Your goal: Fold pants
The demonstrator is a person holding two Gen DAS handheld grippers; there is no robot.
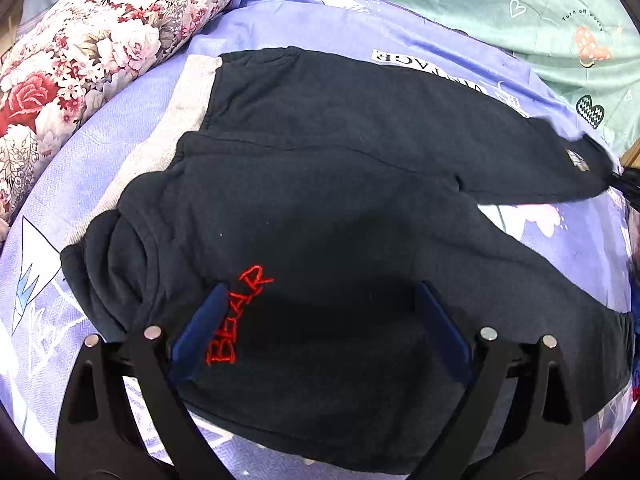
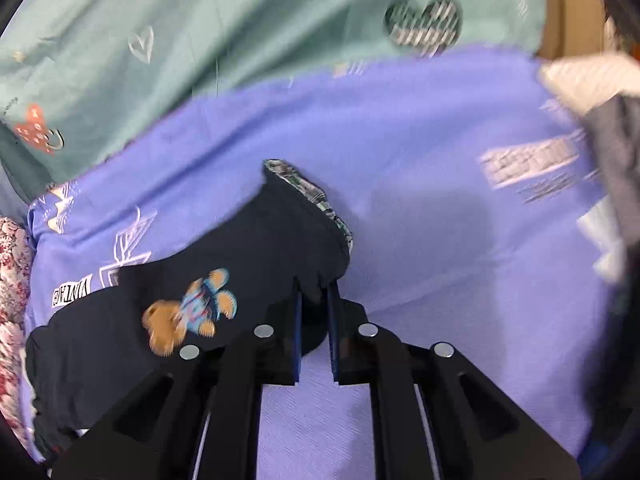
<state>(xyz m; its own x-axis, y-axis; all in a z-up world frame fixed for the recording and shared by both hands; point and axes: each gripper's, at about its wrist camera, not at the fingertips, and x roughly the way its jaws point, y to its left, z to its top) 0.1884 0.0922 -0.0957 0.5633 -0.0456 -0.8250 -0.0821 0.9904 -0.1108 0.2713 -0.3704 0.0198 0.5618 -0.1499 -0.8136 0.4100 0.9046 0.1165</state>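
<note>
One lilac sheet (image 1: 320,20) beneath dark pants (image 1: 320,184)

Showing matt, fleecy dark cloth in the pants (image 1: 320,168), lying on a smooth purple cotton sheet (image 1: 120,128); gleaming metal rivets (image 1: 153,333) on matt black plastic gripper arms.

Bed, periwinkle sheet (image 1: 132,128): dark pants (image 1: 320,168), floral pillow (image 1: 100,36), teal cover (image 1: 500,4).

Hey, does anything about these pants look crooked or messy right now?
Yes. The pants lie askew on the blue sheet: the legs splay apart toward the right, and the waist end is bunched and rumpled at the left.
</note>
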